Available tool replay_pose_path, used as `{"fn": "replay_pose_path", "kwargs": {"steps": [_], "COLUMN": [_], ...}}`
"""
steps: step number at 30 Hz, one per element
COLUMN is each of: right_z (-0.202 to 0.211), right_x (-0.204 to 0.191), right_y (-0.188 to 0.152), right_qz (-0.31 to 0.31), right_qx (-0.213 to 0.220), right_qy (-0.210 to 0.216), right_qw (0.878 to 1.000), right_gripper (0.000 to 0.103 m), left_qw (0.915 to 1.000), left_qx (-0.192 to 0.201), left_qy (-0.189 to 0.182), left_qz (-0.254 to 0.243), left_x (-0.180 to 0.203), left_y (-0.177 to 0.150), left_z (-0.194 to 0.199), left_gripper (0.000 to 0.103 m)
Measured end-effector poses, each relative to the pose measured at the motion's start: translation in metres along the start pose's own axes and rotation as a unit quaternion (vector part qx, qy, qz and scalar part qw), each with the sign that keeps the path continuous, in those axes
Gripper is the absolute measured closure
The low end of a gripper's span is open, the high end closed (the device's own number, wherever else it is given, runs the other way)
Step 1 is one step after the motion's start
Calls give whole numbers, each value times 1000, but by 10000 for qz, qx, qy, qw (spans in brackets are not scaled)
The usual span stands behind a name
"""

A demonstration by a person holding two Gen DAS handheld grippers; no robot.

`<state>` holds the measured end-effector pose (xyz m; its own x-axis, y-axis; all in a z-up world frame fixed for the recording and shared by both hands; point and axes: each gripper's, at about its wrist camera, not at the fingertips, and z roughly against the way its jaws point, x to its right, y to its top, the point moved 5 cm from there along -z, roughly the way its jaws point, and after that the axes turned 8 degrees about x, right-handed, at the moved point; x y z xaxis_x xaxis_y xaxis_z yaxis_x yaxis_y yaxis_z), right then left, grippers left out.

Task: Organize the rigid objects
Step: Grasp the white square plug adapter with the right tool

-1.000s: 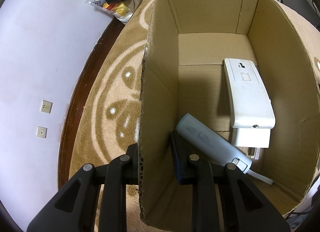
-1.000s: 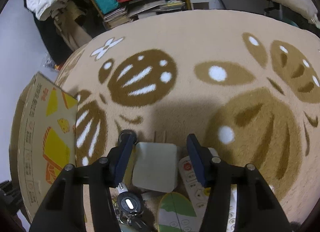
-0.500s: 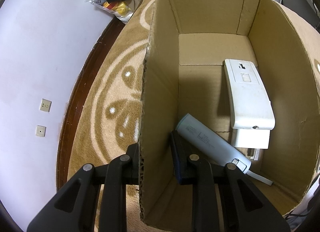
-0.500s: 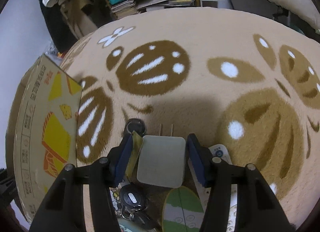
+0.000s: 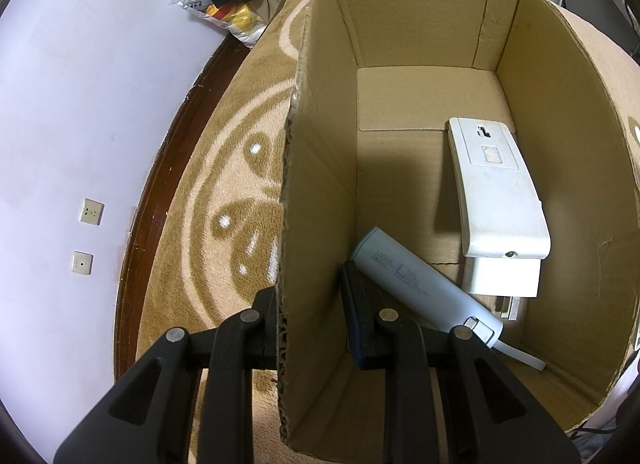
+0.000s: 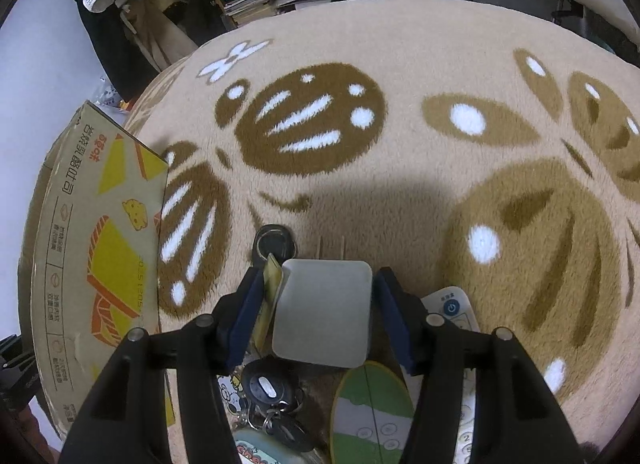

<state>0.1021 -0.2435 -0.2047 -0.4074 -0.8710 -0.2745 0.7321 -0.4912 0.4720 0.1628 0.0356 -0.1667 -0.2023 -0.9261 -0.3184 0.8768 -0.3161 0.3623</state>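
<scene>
boxes: one (image 5: pixel 320 184)
power banks: one (image 5: pixel 416 284)
chargers: one (image 6: pixel 324 320)
remotes: two (image 6: pixel 452 308) (image 5: pixel 496 188)
key fobs: two (image 6: pixel 274 244) (image 6: pixel 266 388)

The cardboard box (image 5: pixel 400 36) is seen plain brown inside, while its outer wall (image 6: pixel 100 264) is printed with yellow and orange shapes. A pale blue-grey power bank (image 5: pixel 420 284) and an off-white remote (image 5: pixel 496 192) are shown in there. The rug (image 6: pixel 420 56) is patterned beige with brown blobs and white dots. The plug adapter (image 6: pixel 324 320) looks light grey, probably.

left wrist: steeply down, close | right wrist: same | shared: cardboard box (image 5: pixel 560 144)
</scene>
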Motion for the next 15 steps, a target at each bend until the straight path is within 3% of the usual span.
{"fn": "replay_pose_path", "kwargs": {"steps": [5, 10, 15], "right_z": [1, 3, 11], "right_x": [0, 6, 14], "right_y": [0, 2, 7], "right_qz": [-13, -492, -674], "right_qx": [-48, -72, 144], "right_qy": [13, 300, 283], "right_qw": [10000, 9983, 9972], "right_gripper": [43, 42, 42], "left_qw": [10000, 10000, 10000], "left_qx": [2, 7, 0], "left_qy": [-7, -5, -5], "left_qz": [4, -9, -4], "left_x": [1, 1, 2], "left_y": [-1, -1, -1], "left_z": [0, 1, 1], "left_gripper": [80, 80, 80]}}
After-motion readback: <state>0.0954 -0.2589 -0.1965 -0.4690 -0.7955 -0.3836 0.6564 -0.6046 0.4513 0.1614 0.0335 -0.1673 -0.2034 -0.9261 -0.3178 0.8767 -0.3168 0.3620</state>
